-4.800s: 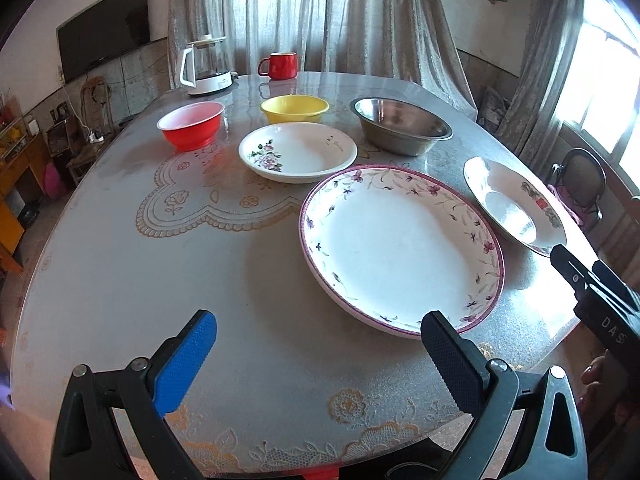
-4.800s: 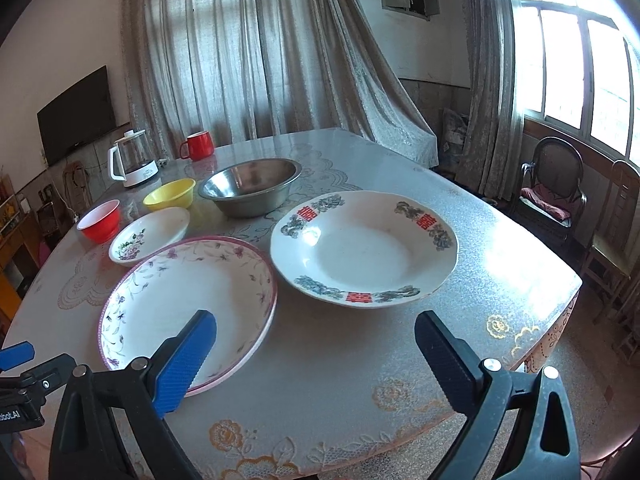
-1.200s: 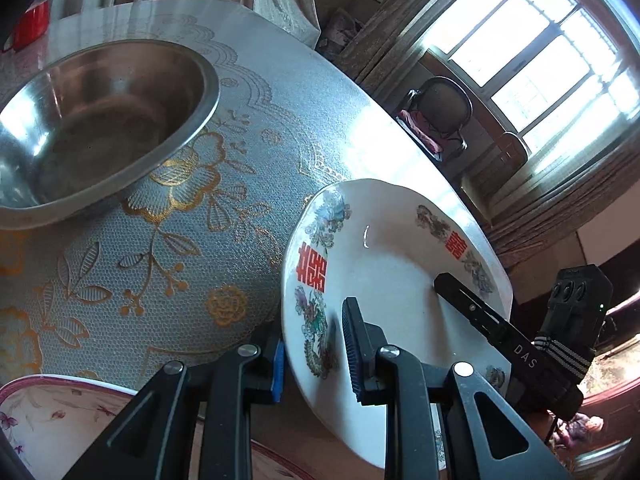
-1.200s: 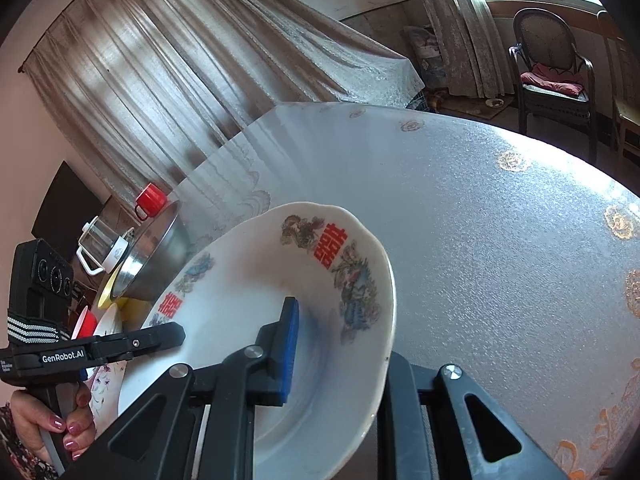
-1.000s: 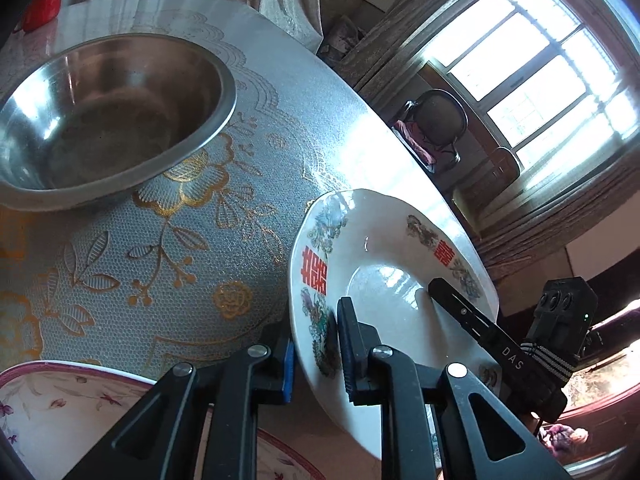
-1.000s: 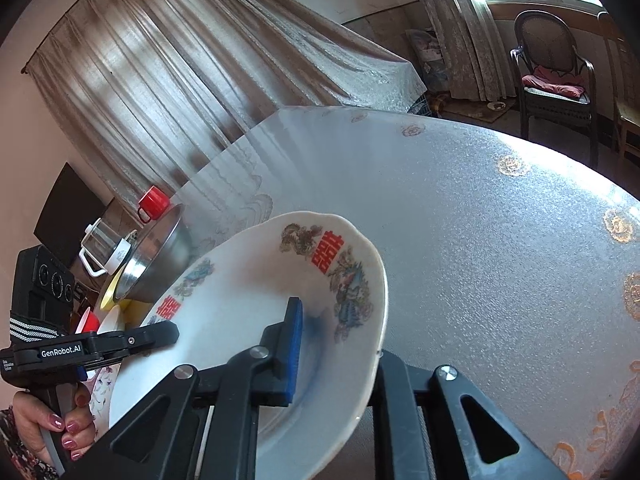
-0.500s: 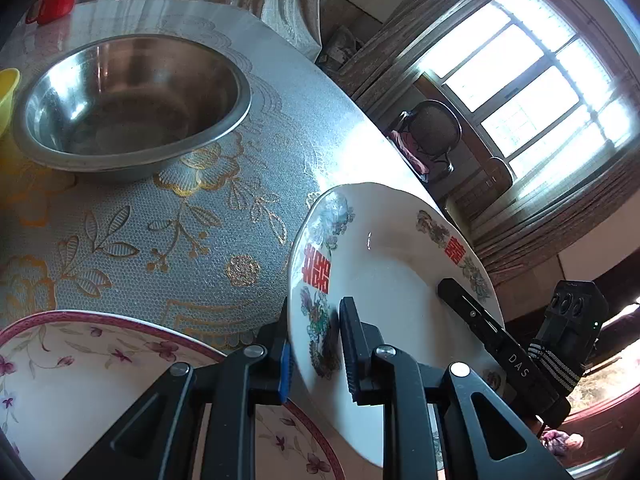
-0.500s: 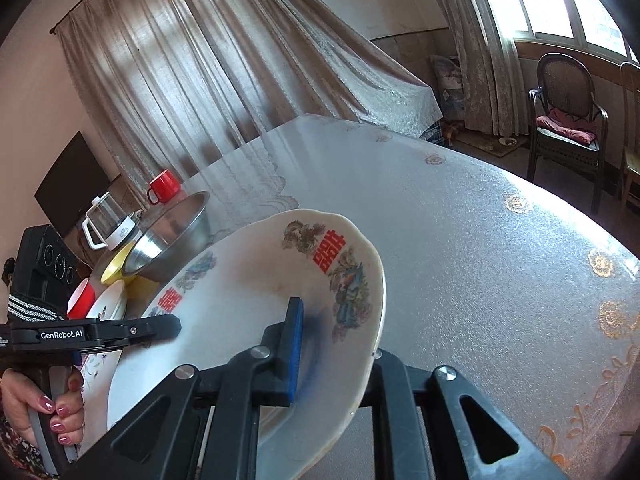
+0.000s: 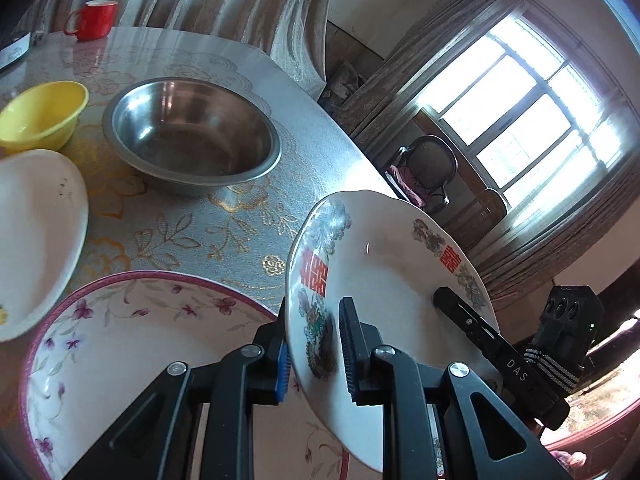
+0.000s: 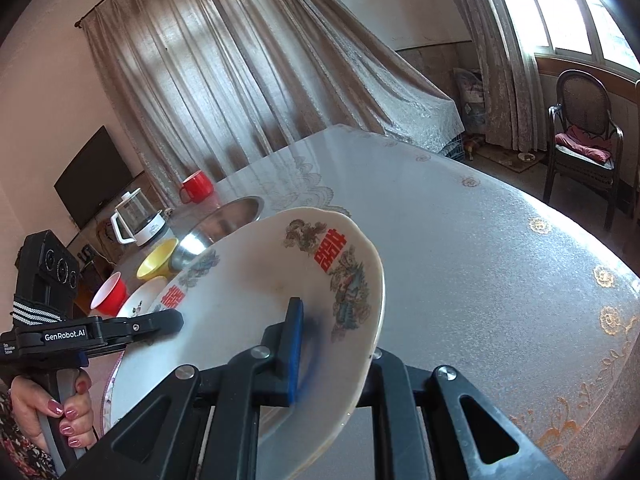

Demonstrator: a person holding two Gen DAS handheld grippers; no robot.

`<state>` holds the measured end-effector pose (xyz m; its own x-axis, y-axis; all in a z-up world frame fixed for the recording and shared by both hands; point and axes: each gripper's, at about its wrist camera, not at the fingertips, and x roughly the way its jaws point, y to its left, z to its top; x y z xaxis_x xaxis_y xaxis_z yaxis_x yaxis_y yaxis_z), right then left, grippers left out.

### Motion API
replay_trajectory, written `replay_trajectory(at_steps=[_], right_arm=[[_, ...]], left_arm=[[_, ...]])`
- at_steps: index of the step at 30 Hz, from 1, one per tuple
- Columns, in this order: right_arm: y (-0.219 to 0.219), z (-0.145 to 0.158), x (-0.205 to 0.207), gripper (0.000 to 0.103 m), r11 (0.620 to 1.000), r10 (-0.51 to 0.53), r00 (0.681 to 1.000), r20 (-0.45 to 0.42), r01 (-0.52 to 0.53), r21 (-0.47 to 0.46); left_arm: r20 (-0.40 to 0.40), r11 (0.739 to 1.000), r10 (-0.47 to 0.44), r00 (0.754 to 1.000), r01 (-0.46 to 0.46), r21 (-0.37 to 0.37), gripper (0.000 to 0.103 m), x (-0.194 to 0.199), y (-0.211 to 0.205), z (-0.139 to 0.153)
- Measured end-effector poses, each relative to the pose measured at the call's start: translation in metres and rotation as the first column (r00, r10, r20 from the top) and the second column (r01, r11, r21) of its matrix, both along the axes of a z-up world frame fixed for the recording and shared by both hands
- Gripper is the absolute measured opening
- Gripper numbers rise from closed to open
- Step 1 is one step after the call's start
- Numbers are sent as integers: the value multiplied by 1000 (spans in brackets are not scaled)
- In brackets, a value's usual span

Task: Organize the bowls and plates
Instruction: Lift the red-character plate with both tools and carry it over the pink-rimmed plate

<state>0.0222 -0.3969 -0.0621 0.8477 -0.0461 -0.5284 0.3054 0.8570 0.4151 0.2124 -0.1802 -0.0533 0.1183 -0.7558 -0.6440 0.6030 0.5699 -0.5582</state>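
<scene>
Both grippers hold one white plate with red characters (image 9: 384, 280), lifted off the table and tilted. My left gripper (image 9: 314, 354) is shut on its near-left rim. My right gripper (image 10: 334, 350) is shut on the opposite rim of the same plate (image 10: 256, 300). Below it lies a large pink-rimmed floral plate (image 9: 132, 344). A smaller white floral plate (image 9: 36, 232), a steel bowl (image 9: 192, 136), a yellow bowl (image 9: 40, 116) and a red bowl (image 10: 109, 289) sit further back on the table.
A red mug (image 9: 94, 20) and a glass kettle (image 10: 138, 220) stand at the far side of the round table (image 10: 480, 248). A chair (image 10: 584, 140) stands by the window. Curtains hang behind the table.
Both grippers closed on the red-character plate, lifted it off the table and carried it left, over the pink-rimmed plate. The plate is higher than half a second ago.
</scene>
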Motion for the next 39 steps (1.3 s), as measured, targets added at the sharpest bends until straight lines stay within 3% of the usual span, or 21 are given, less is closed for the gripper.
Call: replay_trajectory(at_steps=[13, 21, 33, 39], right_arm=[[61, 5, 33, 12, 986, 168, 986, 1, -168, -1], [100, -8, 52, 12, 967, 254, 966, -36, -253, 31], [131, -28, 69, 13, 946, 323, 940, -108, -322, 30], [124, -36, 76, 15, 944, 328, 936, -131, -318, 90]], left_arm=[[-5, 987, 163, 987, -163, -15, 20, -15, 97, 1], [-11, 970, 244, 970, -244, -14, 21, -18, 140, -7], [-50, 951, 308, 950, -308, 0, 21, -21, 167, -31], [13, 948, 315, 949, -315, 36, 21, -21, 157, -27]])
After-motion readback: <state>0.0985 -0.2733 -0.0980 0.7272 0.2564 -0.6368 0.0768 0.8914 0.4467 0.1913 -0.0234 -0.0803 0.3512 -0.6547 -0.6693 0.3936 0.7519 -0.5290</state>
